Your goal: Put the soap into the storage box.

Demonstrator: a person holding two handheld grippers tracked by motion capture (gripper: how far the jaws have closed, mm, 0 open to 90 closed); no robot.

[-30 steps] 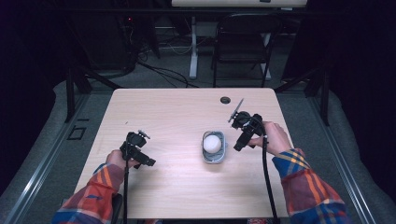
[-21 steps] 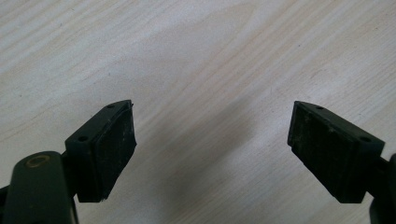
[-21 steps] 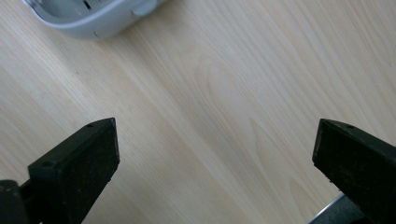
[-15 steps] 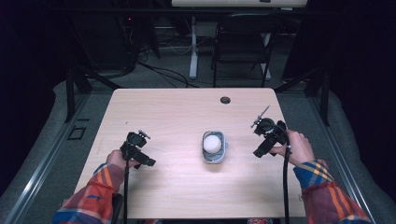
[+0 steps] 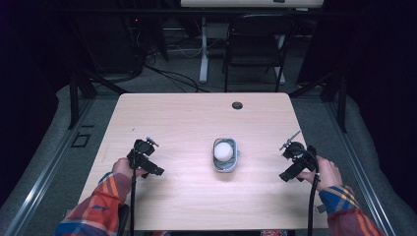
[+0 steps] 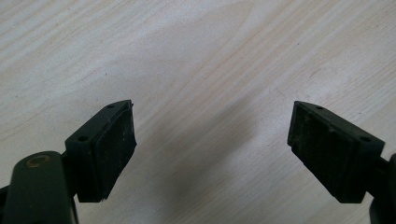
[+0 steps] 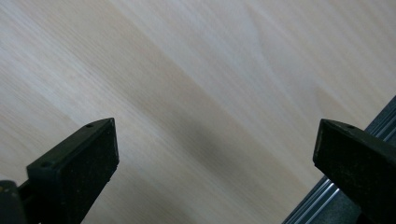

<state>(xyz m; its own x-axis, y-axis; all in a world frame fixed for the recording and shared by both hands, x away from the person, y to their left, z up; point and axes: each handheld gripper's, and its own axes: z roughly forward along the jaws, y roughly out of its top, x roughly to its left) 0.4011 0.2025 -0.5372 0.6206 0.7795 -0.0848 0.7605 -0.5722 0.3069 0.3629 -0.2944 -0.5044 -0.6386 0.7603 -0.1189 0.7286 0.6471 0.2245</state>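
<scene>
Two hand-held grippers rest over my pale wood tabletop, which carries little else. Beyond its far edge stands a dark folding chair. Near that edge sits a small round grommet hole. At the centre lies a grey cup holding a white ball, unobstructed. My left hand-held gripper hovers well left of the cup, released and empty, as before. My right hand-held gripper, jaws lately opening to full spread with nothing between them, has drawn away from the cup toward the tabletop's right edge. No writing is legible.
</scene>
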